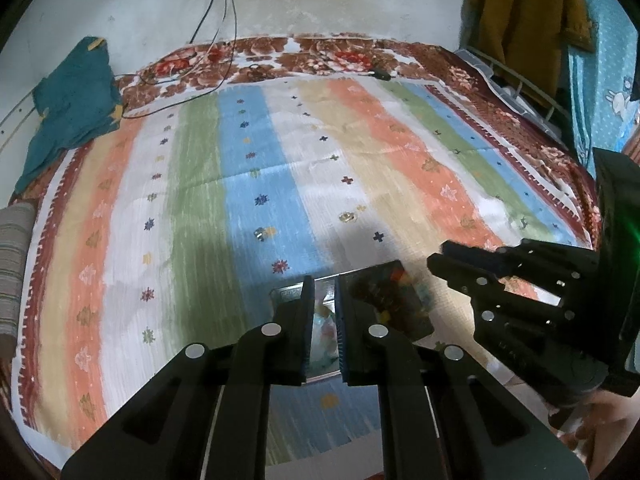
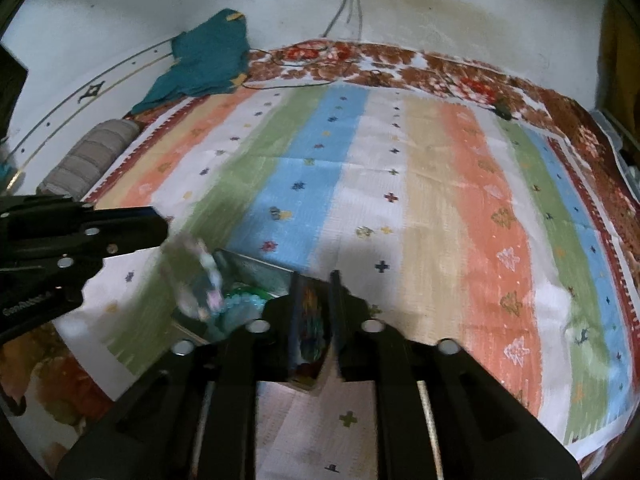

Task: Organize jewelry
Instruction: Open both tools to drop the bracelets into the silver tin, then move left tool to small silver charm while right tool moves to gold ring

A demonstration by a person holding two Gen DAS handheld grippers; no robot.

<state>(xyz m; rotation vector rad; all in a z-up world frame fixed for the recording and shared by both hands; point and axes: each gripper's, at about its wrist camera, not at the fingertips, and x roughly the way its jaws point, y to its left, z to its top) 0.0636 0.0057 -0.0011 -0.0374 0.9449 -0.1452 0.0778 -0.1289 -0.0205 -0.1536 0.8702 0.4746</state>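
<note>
An open jewelry box lies on the striped bedspread, its metal tray (image 1: 286,293) and dark patterned lid (image 1: 394,304) right under both grippers. My left gripper (image 1: 325,322) hovers over the tray, jaws a narrow gap apart, nothing clearly between them. In the right wrist view it (image 2: 160,236) seems to have a blurred pale bag (image 2: 200,280) hanging at its tips above the tray (image 2: 256,270). My right gripper (image 2: 316,320) sits over the lid (image 2: 310,308), jaws slightly apart; it shows in the left view (image 1: 436,262). Two small jewelry pieces (image 1: 263,234) (image 1: 347,217) lie further out.
A teal cloth (image 1: 72,108) lies at the bed's far left by the wall. Cables (image 1: 224,40) hang from a wall socket onto the floral blanket (image 1: 320,56). A striped bolster (image 2: 88,156) lies on the left. Clothes (image 1: 520,12) hang at the right.
</note>
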